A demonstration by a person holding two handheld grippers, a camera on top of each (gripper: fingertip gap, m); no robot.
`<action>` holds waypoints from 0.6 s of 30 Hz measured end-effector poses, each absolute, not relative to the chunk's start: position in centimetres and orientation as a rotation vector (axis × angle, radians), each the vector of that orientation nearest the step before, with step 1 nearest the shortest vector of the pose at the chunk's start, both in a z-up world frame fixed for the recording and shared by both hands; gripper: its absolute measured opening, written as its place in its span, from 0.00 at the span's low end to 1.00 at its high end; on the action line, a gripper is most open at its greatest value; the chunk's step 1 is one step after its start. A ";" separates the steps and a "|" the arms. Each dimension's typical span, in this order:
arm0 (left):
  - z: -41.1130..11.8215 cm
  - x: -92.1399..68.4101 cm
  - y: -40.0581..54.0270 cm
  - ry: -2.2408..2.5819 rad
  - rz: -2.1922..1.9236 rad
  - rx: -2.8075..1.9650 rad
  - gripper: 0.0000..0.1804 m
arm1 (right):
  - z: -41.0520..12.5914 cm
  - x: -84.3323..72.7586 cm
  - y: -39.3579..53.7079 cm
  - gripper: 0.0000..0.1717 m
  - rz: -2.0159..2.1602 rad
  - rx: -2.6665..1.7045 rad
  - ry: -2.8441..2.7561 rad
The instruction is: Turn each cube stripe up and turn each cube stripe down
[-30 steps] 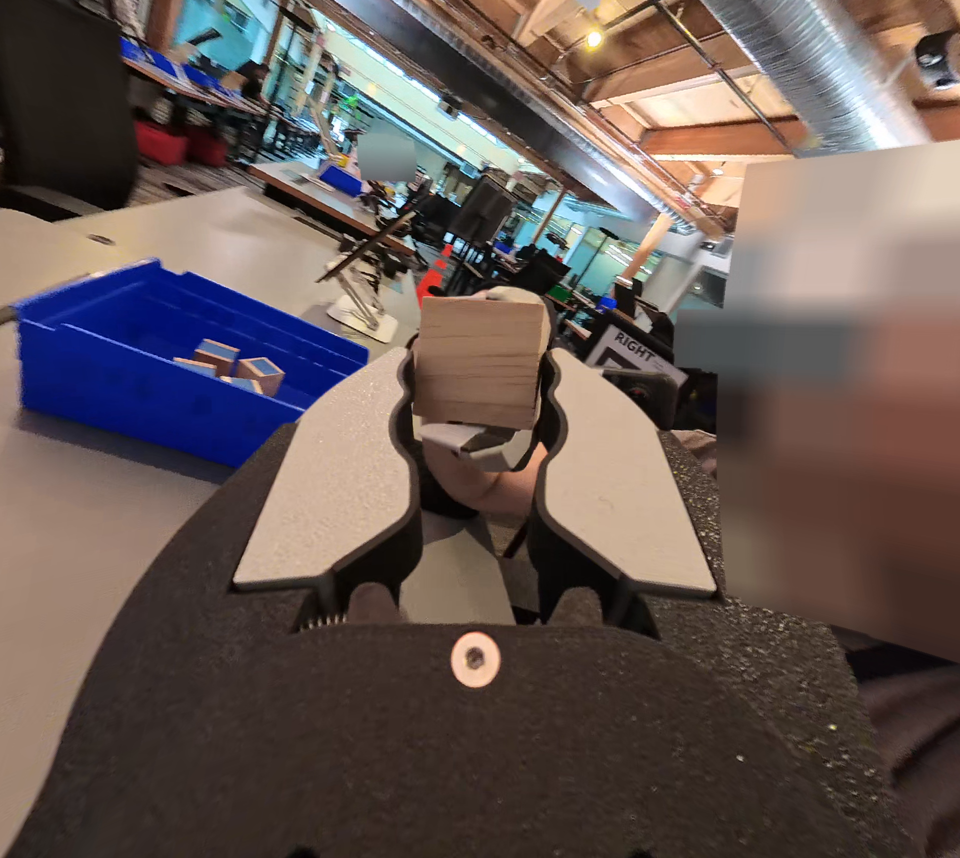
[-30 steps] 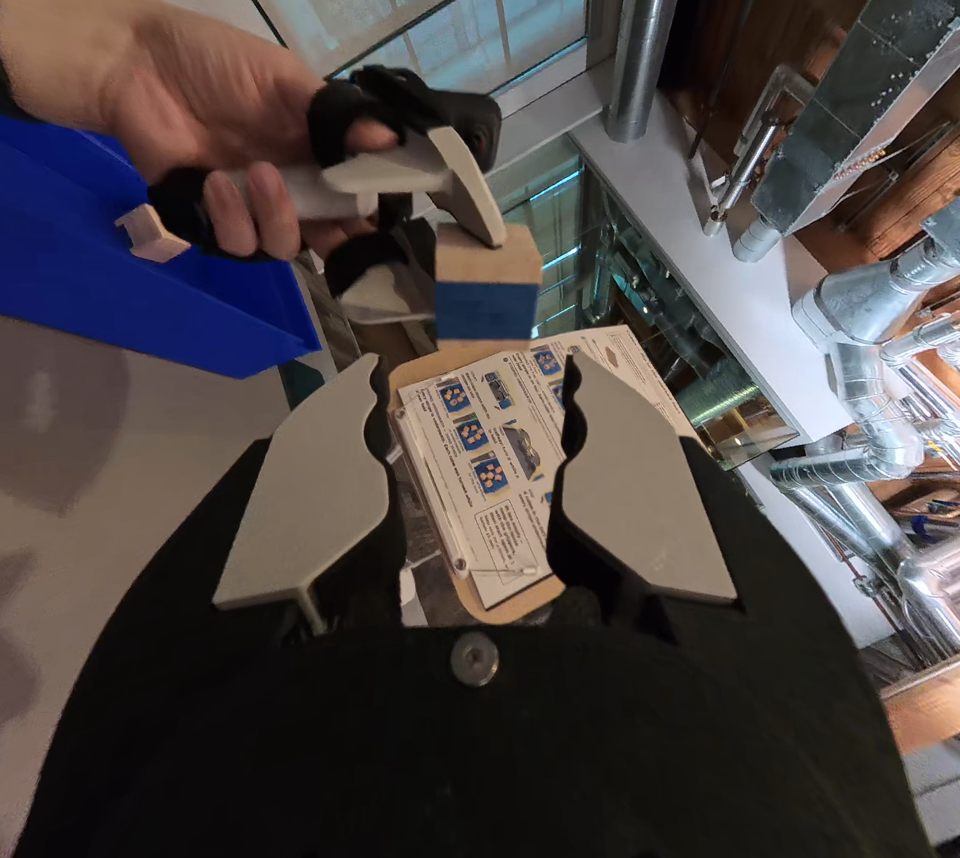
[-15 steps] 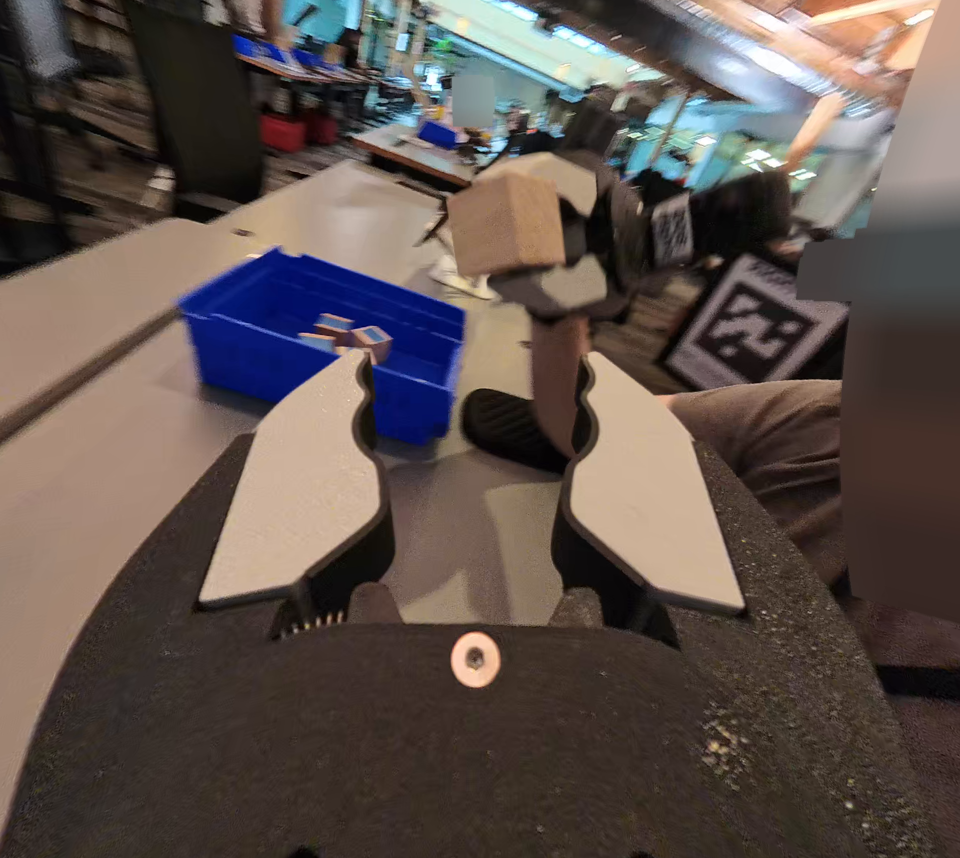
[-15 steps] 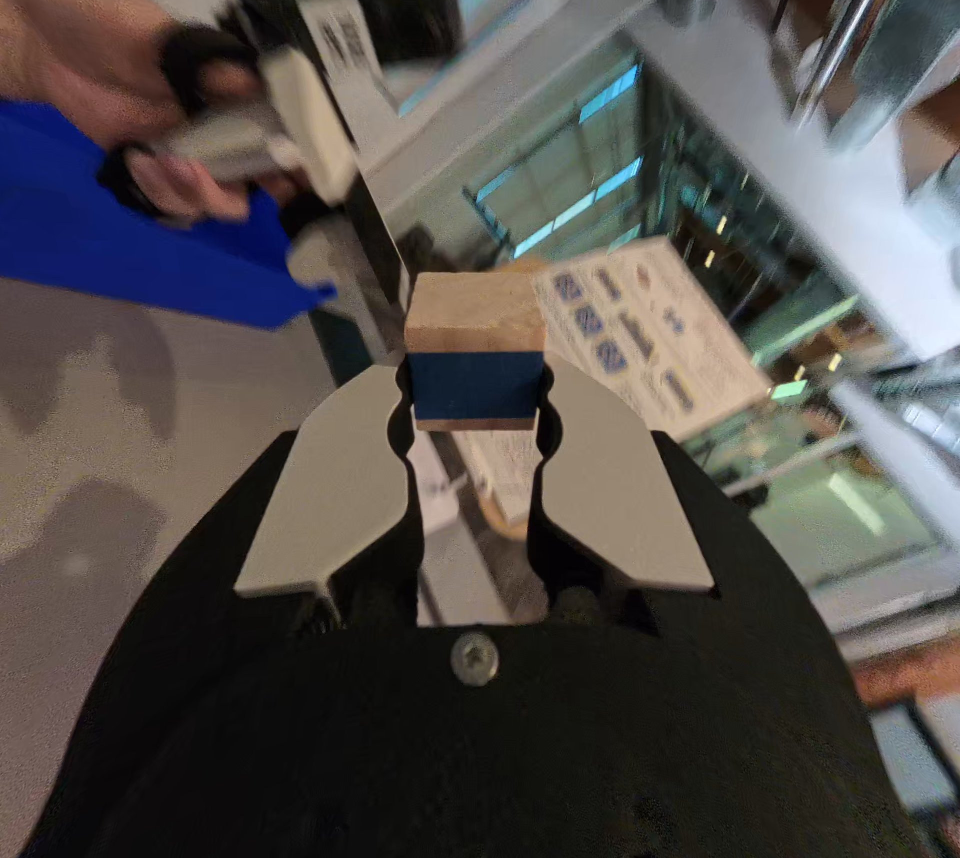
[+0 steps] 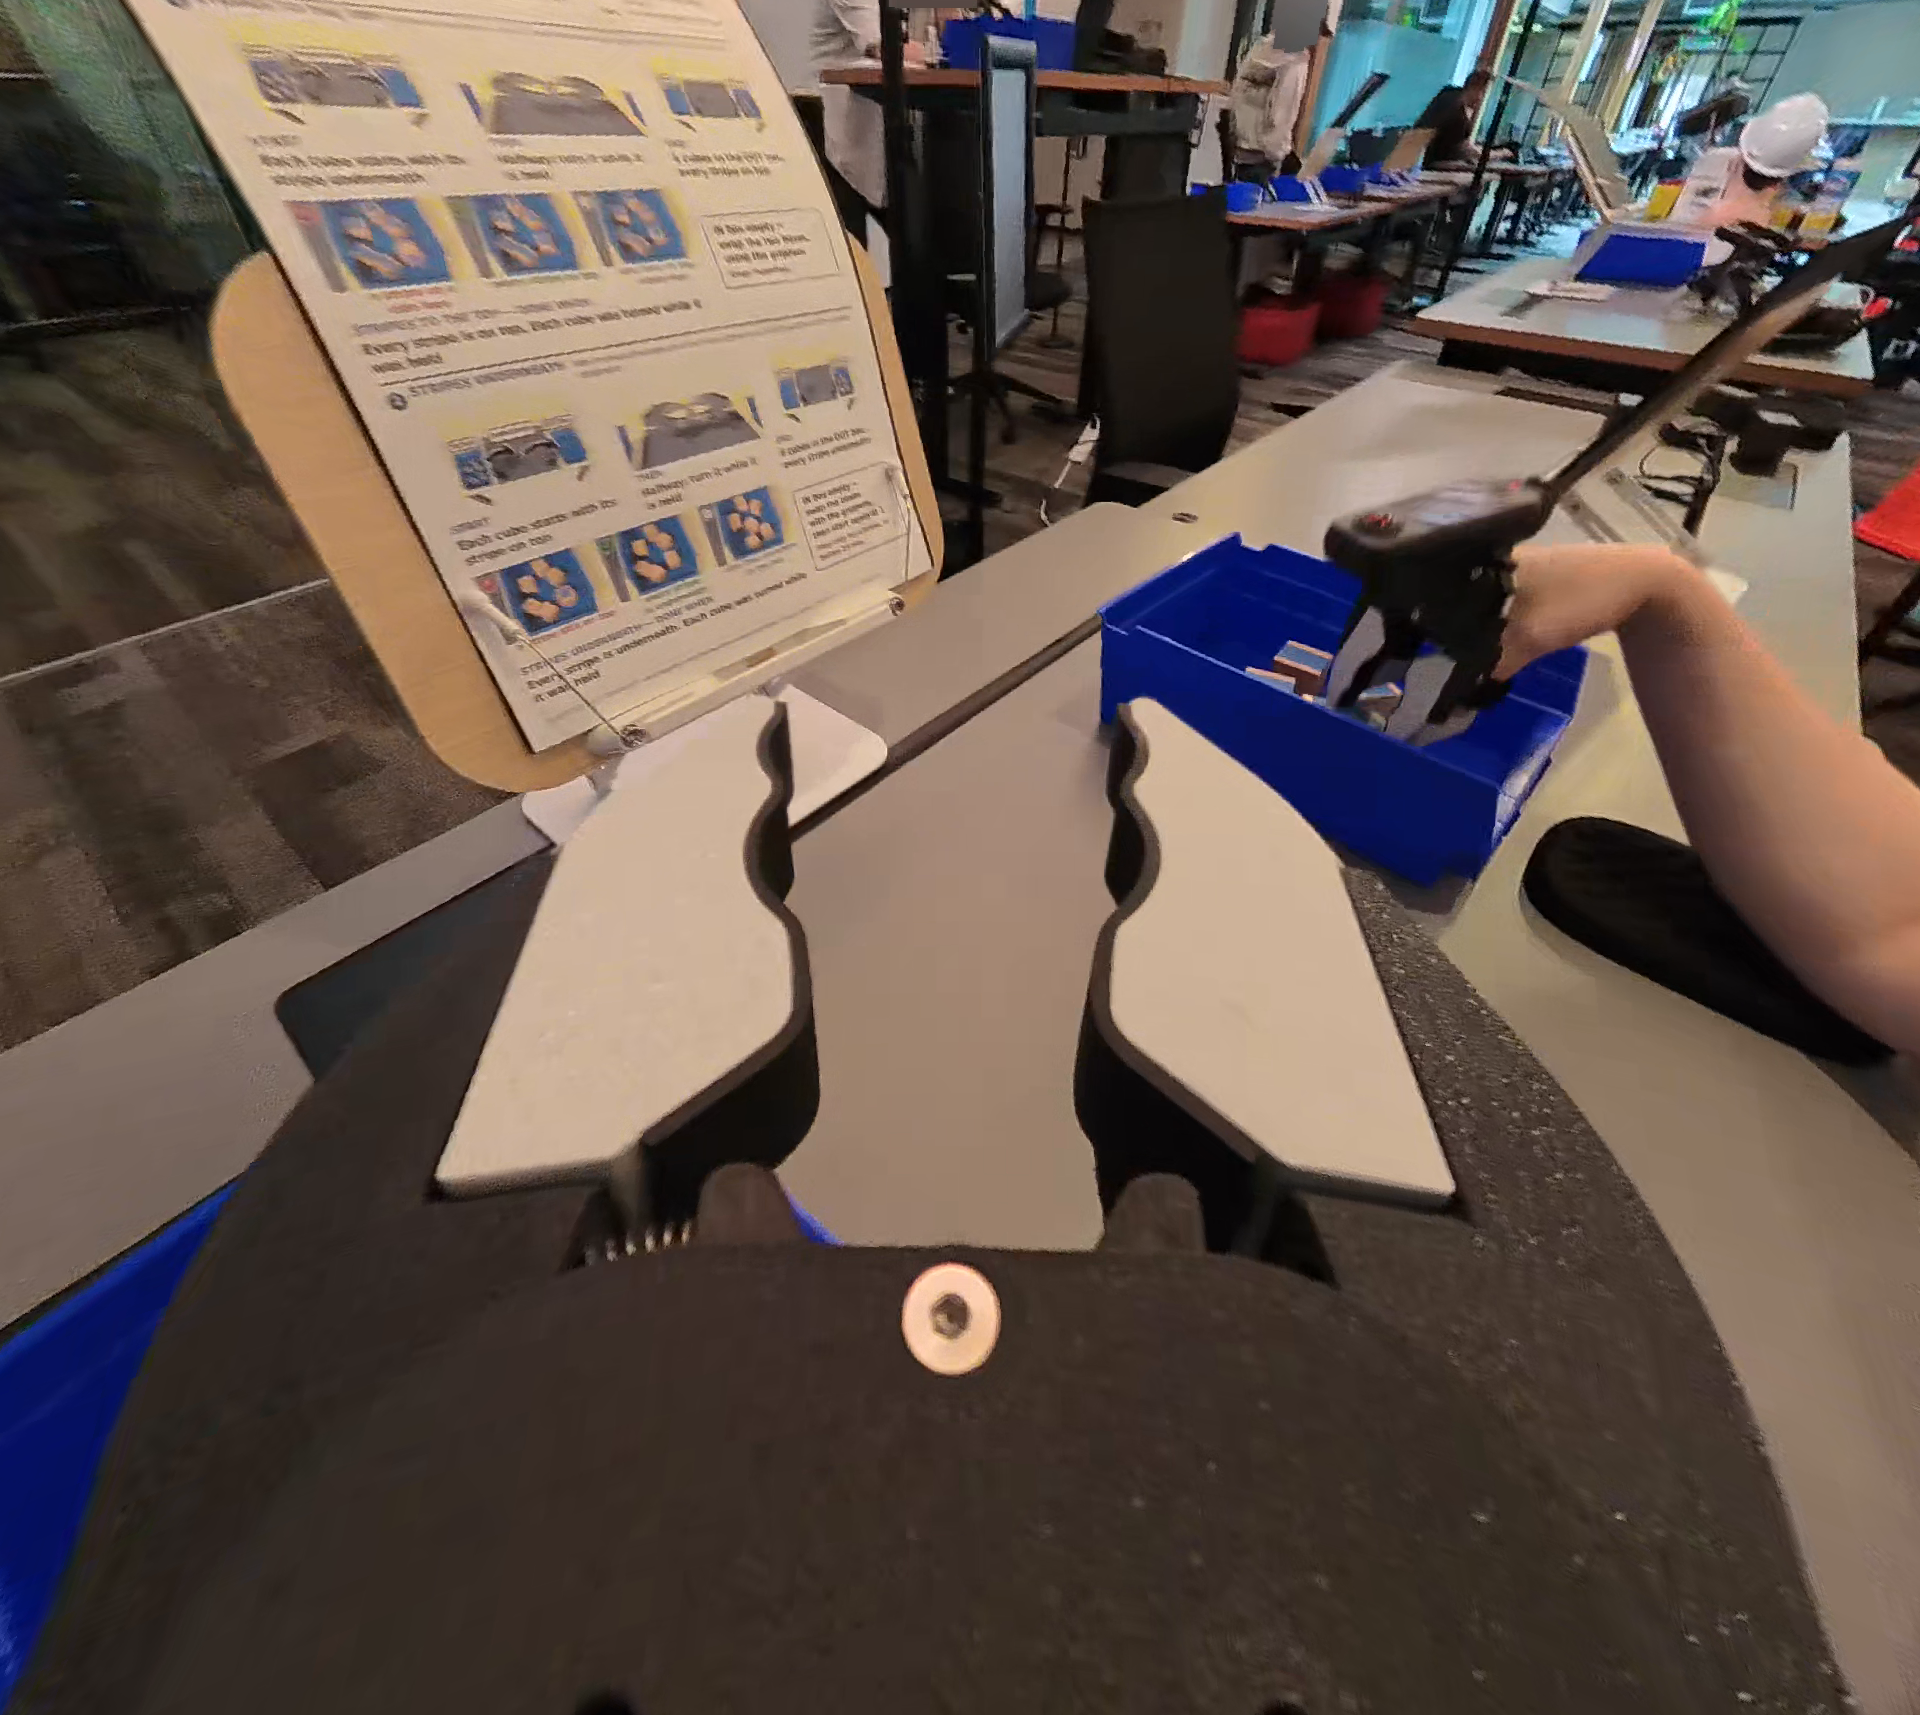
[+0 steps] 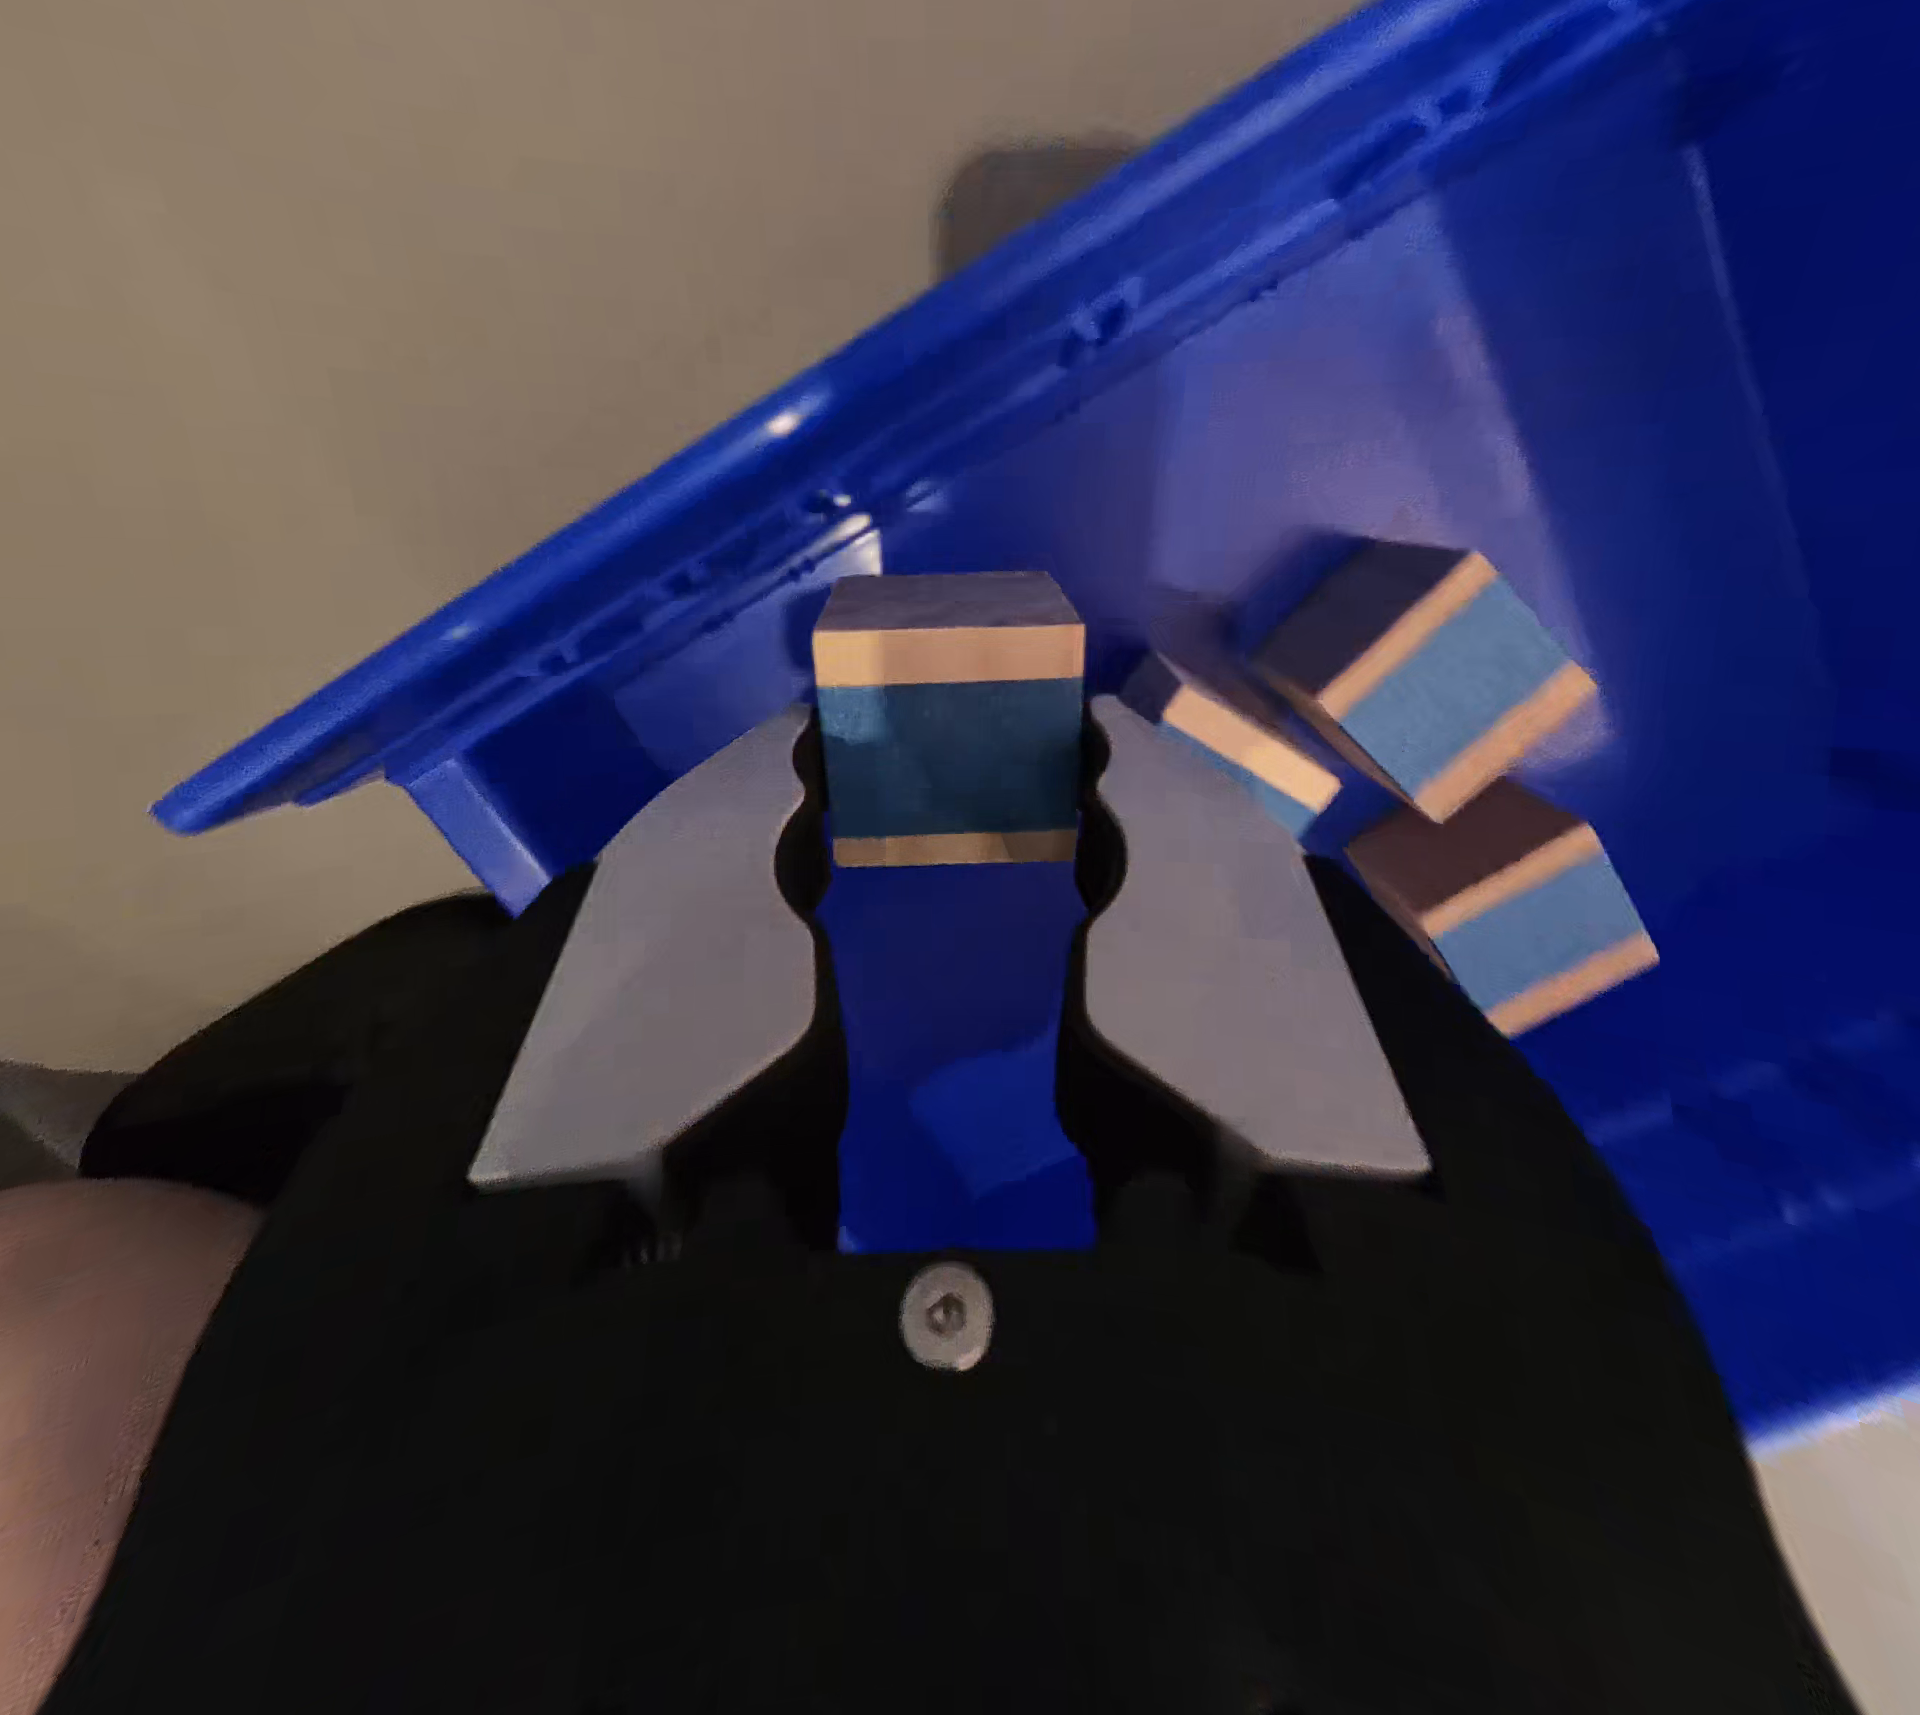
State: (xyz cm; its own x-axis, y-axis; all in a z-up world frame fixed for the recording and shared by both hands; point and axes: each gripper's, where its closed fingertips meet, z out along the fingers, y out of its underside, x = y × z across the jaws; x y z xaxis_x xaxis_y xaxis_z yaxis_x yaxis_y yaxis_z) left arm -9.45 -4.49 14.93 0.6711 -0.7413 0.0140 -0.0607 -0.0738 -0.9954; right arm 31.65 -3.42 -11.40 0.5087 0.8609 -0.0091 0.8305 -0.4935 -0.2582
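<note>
My right gripper [image 6: 948, 735] is shut on a wooden cube [image 6: 945, 761], both pads pressed on its sides. The cube's blue stripe faces my camera. It is held inside the blue bin [image 6: 727, 502], near the bin's wall. Three more striped cubes [image 6: 1434, 678] lie just to its right. In the left wrist view, my left gripper [image 5: 951, 730] is open and empty above the grey table [image 5: 935, 938]. The right gripper [image 5: 1423, 626] shows there too, reaching down into the blue bin [image 5: 1299, 751].
An instruction board [image 5: 520, 263] on a stand rises at the table's far left. A person's forearm [image 5: 1766, 782] crosses the right side. Part of another blue object [image 5: 62, 1405] shows at the lower left. Desks and chairs stand beyond the table.
The left gripper held the cube a second ago; the right gripper closed on it, the left let go and swung away left. The right gripper carried the cube down into the bin.
</note>
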 end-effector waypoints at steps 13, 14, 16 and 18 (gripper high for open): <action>5.5 -22.9 -0.5 0.324 -0.167 -2.142 0.30 | -12.1 32.0 -1.4 0.37 0.105 -2.557 -1.371; 4.2 -23.6 -0.3 0.312 -0.155 -2.205 0.30 | -11.4 32.2 -1.2 0.38 0.089 -2.534 -1.348; 1.8 -24.3 0.1 0.304 -0.134 -2.309 0.31 | -9.9 32.5 -0.8 0.38 0.075 -2.493 -1.293; -0.6 -25.5 0.6 0.230 -0.068 -2.433 0.31 | -8.9 32.7 -0.6 0.38 0.057 -2.462 -1.256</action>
